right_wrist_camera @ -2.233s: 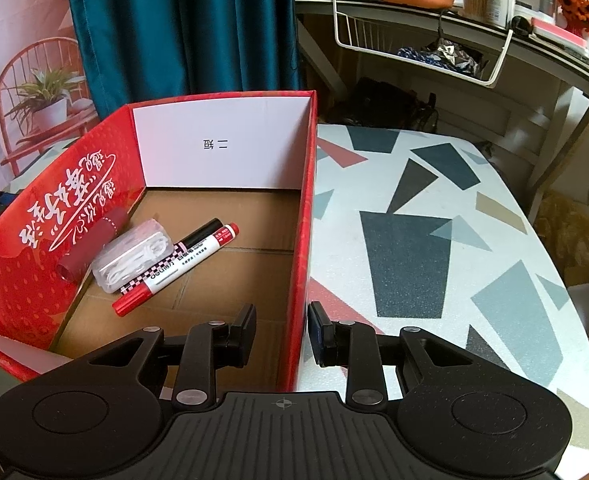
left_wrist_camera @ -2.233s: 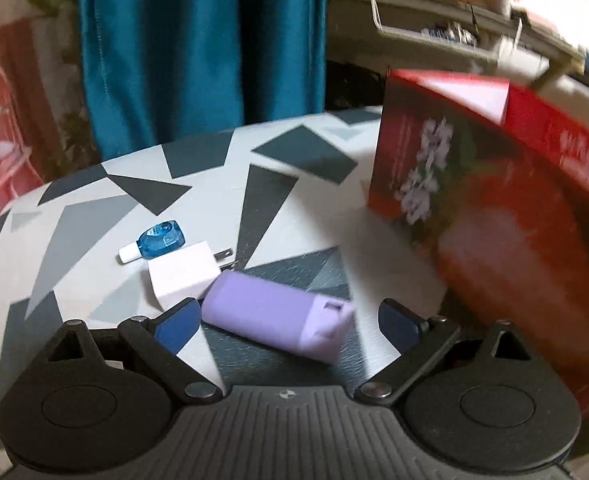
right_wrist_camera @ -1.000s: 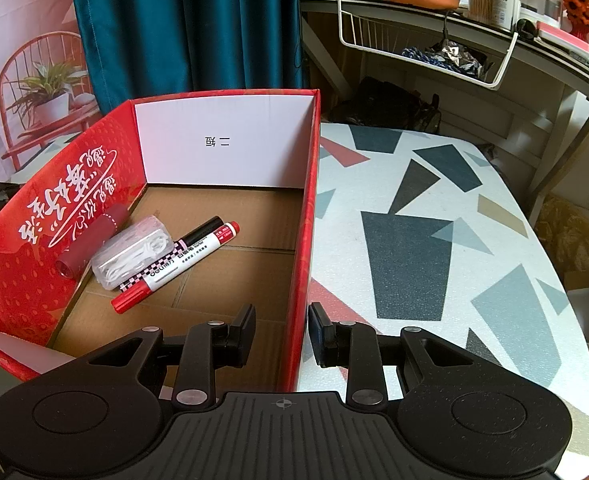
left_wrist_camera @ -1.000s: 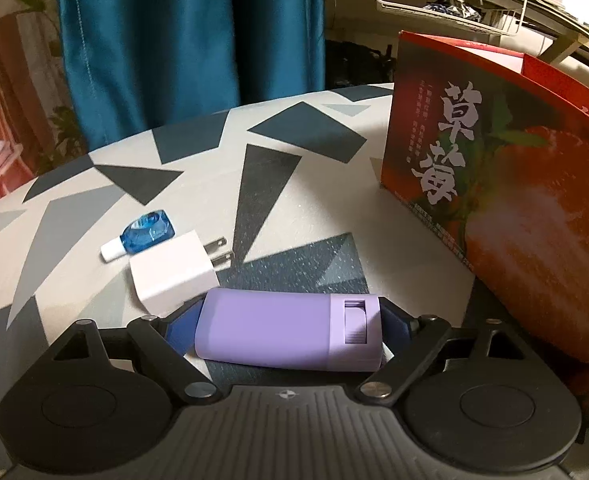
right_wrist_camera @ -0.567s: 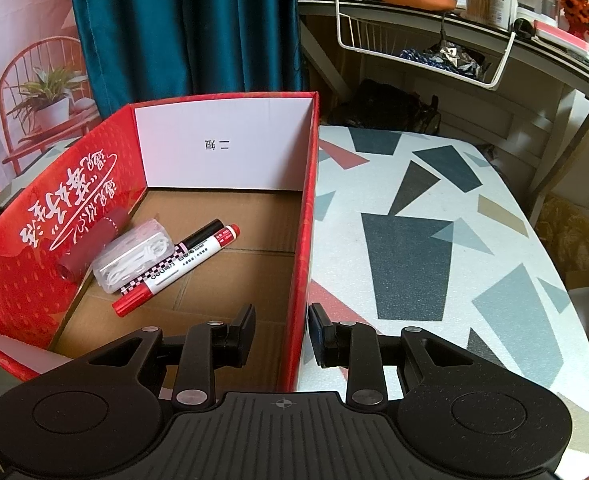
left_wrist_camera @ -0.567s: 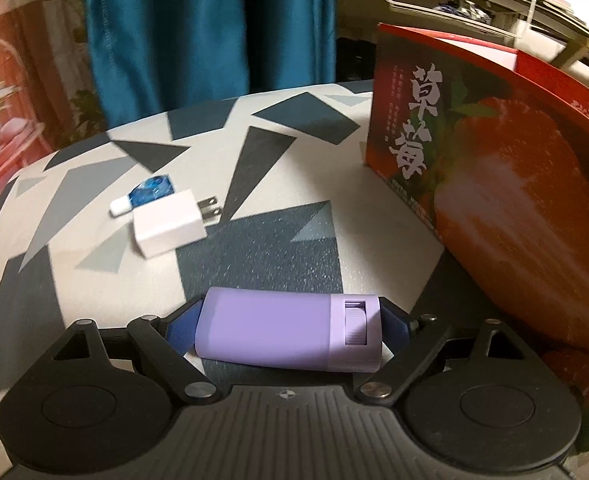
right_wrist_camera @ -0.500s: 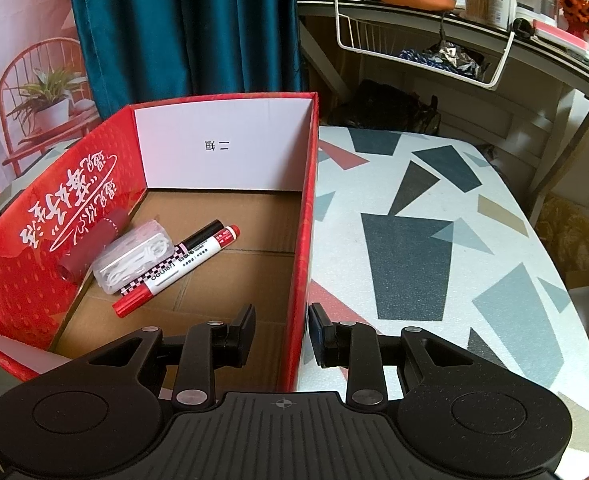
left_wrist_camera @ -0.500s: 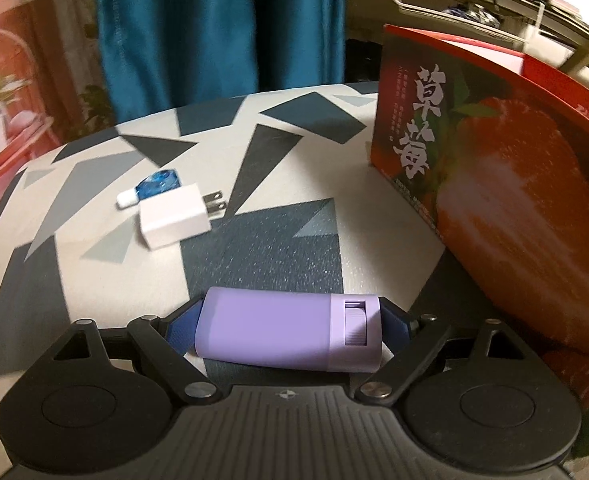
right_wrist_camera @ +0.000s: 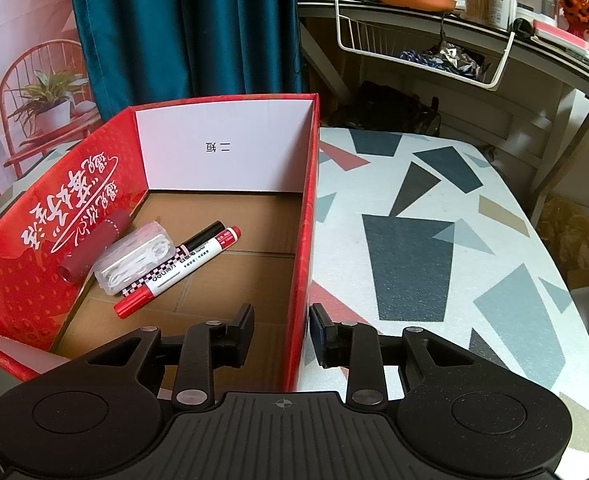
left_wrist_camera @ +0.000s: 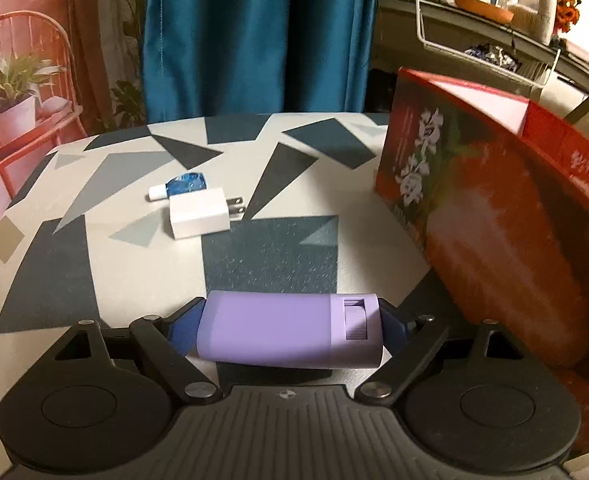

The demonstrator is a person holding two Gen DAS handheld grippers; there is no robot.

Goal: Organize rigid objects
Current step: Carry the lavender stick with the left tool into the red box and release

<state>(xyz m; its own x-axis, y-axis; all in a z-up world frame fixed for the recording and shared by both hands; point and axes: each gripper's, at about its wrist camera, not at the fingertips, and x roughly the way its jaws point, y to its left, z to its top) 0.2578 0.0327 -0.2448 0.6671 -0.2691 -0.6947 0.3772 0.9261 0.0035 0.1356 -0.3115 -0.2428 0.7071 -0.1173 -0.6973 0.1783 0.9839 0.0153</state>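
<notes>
The purple case (left_wrist_camera: pixel 290 330) is sitting crosswise between the fingers of the left gripper (left_wrist_camera: pixel 290 326), which is clamping it at both short ends, above the table (left_wrist_camera: pixel 134 264). The end with the ribbed slider is pointing toward the gripper's right finger. Ahead and to the left of this gripper, a white plug adapter (left_wrist_camera: pixel 200 217) is lying on the table with its two metal prongs pointing right, and a small blue bottle (left_wrist_camera: pixel 180 185) with a white cap is lying just behind it, touching or nearly touching. To the gripper's right, the red box (left_wrist_camera: pixel 494 216) is standing on the table; its outer wall is showing a strawberry picture and large white Chinese characters, blurred in this view.

The right gripper (right_wrist_camera: pixel 281 332) is straddling the box's right wall (right_wrist_camera: pixel 306 240), one finger inside and one outside, with a visible gap on each side; the jaws are standing apart and are not pressing the wall. Ahead and to its left, on the cardboard floor, a red marker (right_wrist_camera: pixel 178 270) with a white barrel carrying small print, too small to read, is lying diagonally beside a black pen (right_wrist_camera: pixel 198 240), a clear plastic case (right_wrist_camera: pixel 134 258) and a dark red tube (right_wrist_camera: pixel 90 250) against the left wall. The white far wall is bearing the printed characters "二 短", upside down. The left wall's inner face is carrying white Chinese script, also upside down.
</notes>
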